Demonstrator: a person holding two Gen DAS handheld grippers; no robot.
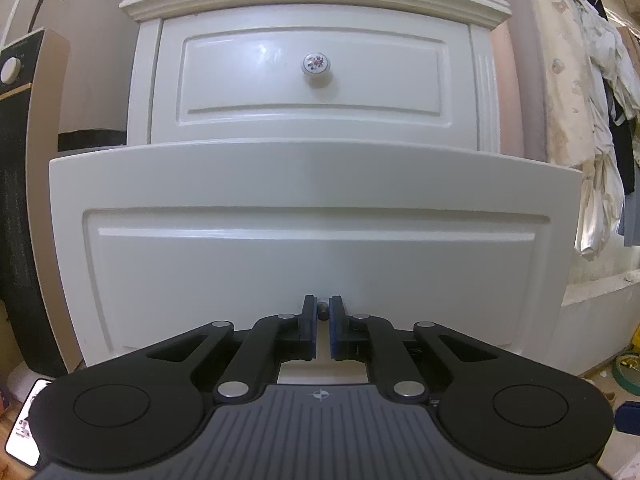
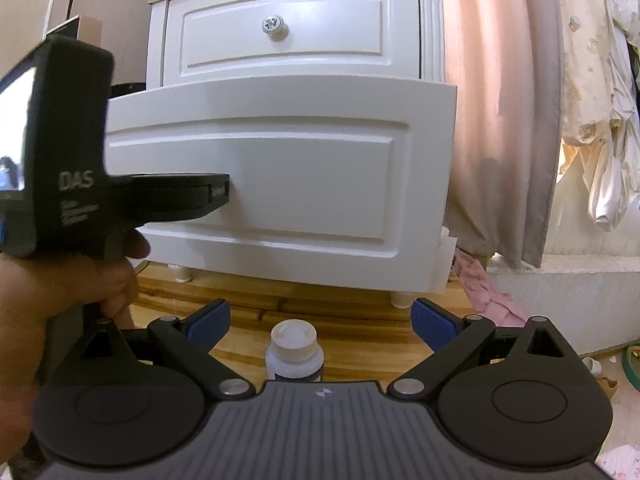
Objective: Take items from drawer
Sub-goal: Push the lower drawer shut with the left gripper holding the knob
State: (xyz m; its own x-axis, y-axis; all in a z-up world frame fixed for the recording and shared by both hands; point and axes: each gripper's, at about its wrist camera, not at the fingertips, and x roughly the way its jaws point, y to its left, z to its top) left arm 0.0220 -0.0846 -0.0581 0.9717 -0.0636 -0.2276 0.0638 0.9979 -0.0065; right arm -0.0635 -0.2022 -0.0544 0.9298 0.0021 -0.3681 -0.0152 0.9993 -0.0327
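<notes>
A pink curtain (image 2: 492, 120) hangs at three o'clock of the white nightstand, its hem reaching down to a crumpled pink cloth (image 2: 486, 292) on the wooden floor (image 2: 360, 344). Pale patterned clothes (image 1: 576, 92) hang farther toward three o'clock. A dark heater with a round dial (image 1: 24, 184) stands at nine o'clock.

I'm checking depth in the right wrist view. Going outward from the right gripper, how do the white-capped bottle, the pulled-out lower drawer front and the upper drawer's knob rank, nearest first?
From the right gripper:
1. White-capped bottle, on the floor between the open jaws.
2. Lower drawer front, pulled out, ahead.
3. Upper drawer knob, set back, high up.
</notes>
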